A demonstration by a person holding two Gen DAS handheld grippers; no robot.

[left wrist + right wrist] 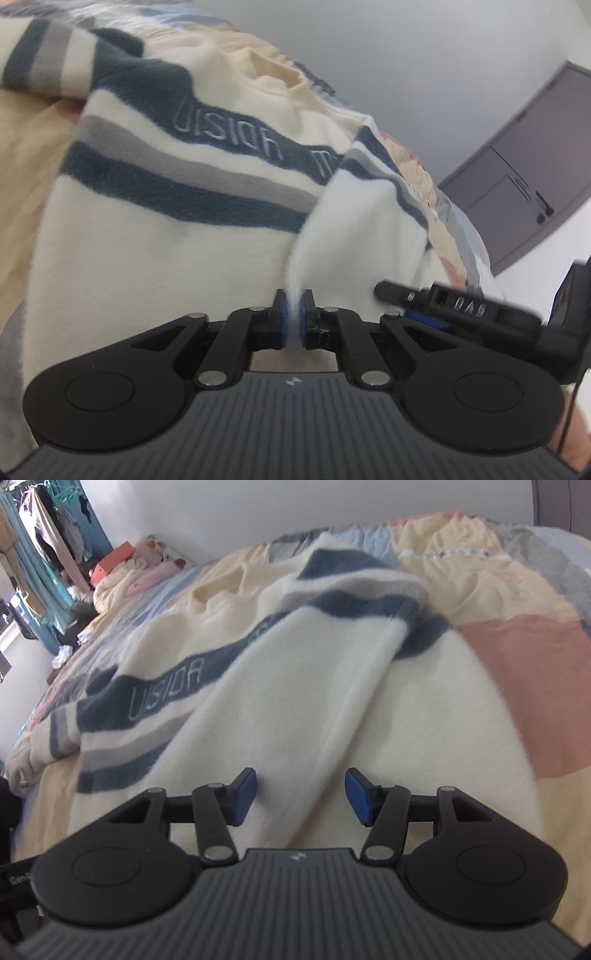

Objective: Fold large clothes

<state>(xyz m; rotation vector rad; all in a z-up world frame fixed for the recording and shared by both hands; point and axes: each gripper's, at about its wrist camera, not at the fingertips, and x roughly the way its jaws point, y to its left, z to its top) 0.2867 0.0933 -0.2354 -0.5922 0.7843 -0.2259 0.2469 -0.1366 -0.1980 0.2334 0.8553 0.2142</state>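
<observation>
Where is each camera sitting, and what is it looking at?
Left wrist: sits on the left tongs, looking along them at the sweater and a grey door; the tongs pinch a sleeve; the right tongs show at the side.
Right wrist: sits on the right tongs, open over the sweater on the quilt.
Shared: the sweater's "VISION" stripe.
</observation>
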